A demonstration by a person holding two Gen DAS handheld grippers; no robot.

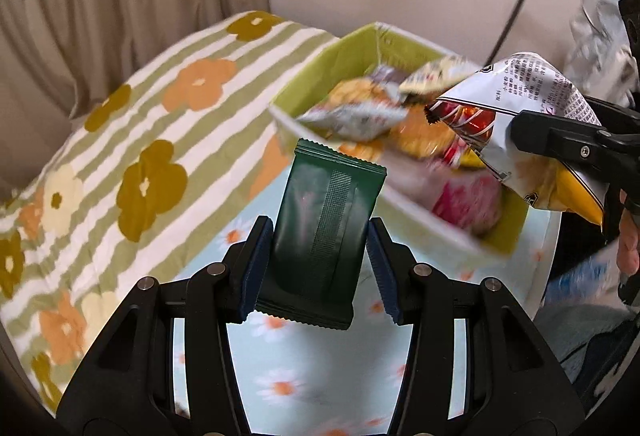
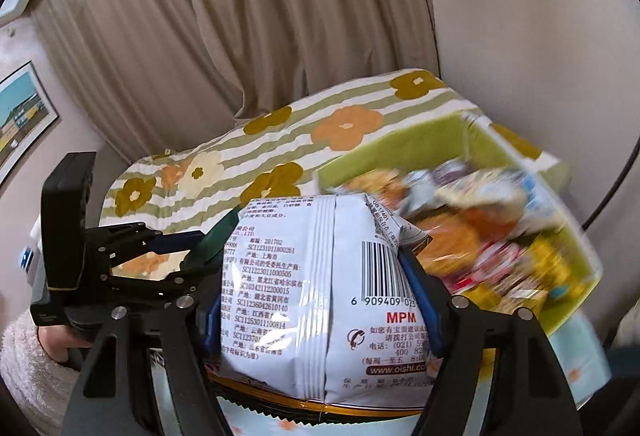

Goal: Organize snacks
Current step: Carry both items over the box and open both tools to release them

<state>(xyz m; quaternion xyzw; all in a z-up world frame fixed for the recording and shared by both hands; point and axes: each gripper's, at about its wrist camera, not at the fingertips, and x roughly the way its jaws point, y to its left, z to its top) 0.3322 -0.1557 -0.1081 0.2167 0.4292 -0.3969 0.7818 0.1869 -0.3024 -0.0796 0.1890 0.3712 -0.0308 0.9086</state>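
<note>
We've got the left gripper (image 1: 320,256) clamped on a slim dark green packet (image 1: 324,232), flat and light, pinched at its side edges, while the right gripper (image 2: 320,300) squeezes a puffy white chip bag (image 2: 320,296) across its middle. It's crinkly, slick, probably crushable. Both hang just short of the green box (image 1: 320,63), already heaped with snacks, so we'd clear its near rim.
</note>
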